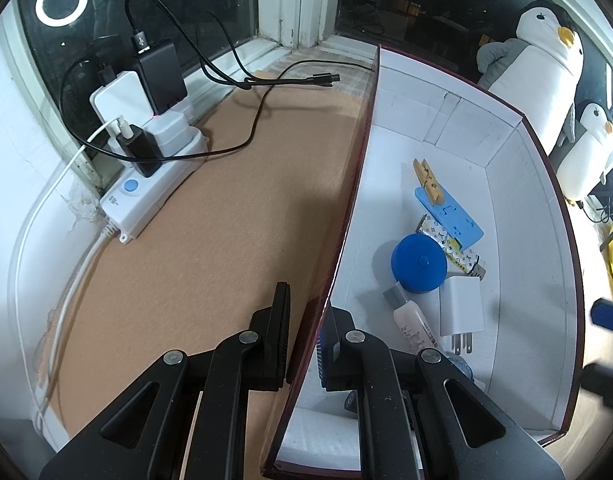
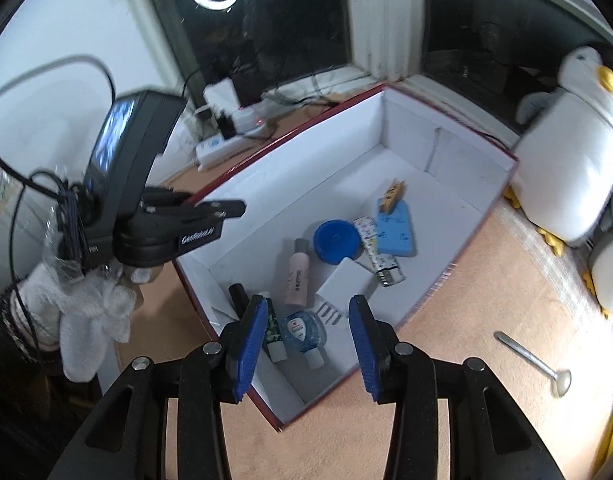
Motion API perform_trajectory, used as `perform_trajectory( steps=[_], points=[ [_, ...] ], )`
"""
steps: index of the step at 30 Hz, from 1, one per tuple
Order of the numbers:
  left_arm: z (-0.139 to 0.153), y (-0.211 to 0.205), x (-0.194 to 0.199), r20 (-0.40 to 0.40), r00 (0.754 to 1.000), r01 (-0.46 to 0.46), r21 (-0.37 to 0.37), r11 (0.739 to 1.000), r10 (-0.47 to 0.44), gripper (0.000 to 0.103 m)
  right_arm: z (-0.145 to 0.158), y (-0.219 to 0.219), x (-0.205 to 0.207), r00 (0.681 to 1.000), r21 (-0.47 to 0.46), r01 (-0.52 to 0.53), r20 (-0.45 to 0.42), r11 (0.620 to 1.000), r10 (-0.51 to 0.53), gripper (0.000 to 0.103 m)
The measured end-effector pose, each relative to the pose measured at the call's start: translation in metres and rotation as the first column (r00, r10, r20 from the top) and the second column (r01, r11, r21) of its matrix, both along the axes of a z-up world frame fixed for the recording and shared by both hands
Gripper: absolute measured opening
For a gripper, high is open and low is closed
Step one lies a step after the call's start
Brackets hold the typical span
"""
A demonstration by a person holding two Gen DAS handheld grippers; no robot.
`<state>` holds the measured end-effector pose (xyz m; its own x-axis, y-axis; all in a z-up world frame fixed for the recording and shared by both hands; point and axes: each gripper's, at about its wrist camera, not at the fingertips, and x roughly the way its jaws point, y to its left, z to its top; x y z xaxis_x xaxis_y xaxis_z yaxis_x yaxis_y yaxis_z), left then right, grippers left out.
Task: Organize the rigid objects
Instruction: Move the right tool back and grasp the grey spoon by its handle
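Metal spoon (image 2: 538, 362) lies on the tan mat just right of the white-lined cardboard box (image 2: 458, 264): light, stiff, slippery; take the handle mid-length. Right gripper (image 2: 306, 330) spread, empty, over the box. Left gripper (image 1: 306, 332) pinches the box's left wall.

L gripper (image 1: 306, 320) clamped, R gripper (image 2: 306, 324) jaws apart.

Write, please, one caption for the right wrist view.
Open right gripper above a white-lined box of small items; a metal spoon lies outside on the tan mat.
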<state>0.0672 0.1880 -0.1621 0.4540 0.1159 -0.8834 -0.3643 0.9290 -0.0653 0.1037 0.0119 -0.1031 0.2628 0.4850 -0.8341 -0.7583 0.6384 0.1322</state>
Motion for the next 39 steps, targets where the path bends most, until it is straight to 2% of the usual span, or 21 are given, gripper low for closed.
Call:
perform_trajectory(
  steps=[5, 7, 10, 13, 20, 27, 31, 36, 39],
  points=[
    [0.001, 0.0, -0.001, 0.0, 1.0, 0.001, 0.003, 1.0, -0.001, 0.01, 0.008, -0.046, 0.017, 0.988, 0.058, 0.153, -0.007, 0.987, -0.153, 0.04],
    [0.001, 0.0, -0.002, 0.001, 1.0, 0.001, 0.004, 1.0, -0.001, 0.01, 0.006, -0.07, 0.028, 0.973, 0.078, 0.232, -0.034, 0.97, -0.23, 0.04],
    [0.002, 0.0, -0.002, 0.001, 1.0, 0.001, 0.005, 1.0, -0.001, 0.01, -0.004, -0.105, 0.047, 0.929, 0.063, 0.367, -0.063, 0.928, -0.364, 0.041],
    [0.001, 0.0, -0.002, -0.001, 1.0, 0.002, 0.005, 1.0, -0.002, 0.01, -0.017, -0.138, 0.064, 0.869, 0.033, 0.491, -0.087, 0.871, -0.487, 0.041],
    [0.003, 0.001, -0.007, -0.008, 1.0, 0.003, 0.005, 1.0, -0.003, 0.01, -0.056, -0.199, 0.103, 0.689, -0.009, 0.705, -0.229, 0.709, -0.688, 0.041],
    [0.002, 0.0, -0.01, -0.015, 1.0, -0.003, -0.001, 1.0, 0.003, 0.01, -0.091, -0.228, 0.132, 0.54, -0.043, 0.802, -0.374, 0.596, -0.754, 0.041],
    [0.001, 0.0, -0.011, -0.016, 1.0, -0.003, -0.002, 1.0, 0.003, 0.01, -0.104, -0.233, 0.142, 0.484, -0.056, 0.831, -0.415, 0.553, -0.77, 0.041],
    [0.001, 0.001, -0.013, -0.016, 1.0, -0.004, -0.001, 1.0, 0.004, 0.01, -0.113, -0.236, 0.157, 0.445, -0.082, 0.848, -0.427, 0.524, -0.787, 0.041],
    [0.001, 0.001, -0.014, -0.016, 1.0, -0.006, -0.002, 1.0, 0.006, 0.01, -0.115, -0.229, 0.166, 0.449, -0.108, 0.843, -0.401, 0.528, -0.799, 0.041]
  ],
)
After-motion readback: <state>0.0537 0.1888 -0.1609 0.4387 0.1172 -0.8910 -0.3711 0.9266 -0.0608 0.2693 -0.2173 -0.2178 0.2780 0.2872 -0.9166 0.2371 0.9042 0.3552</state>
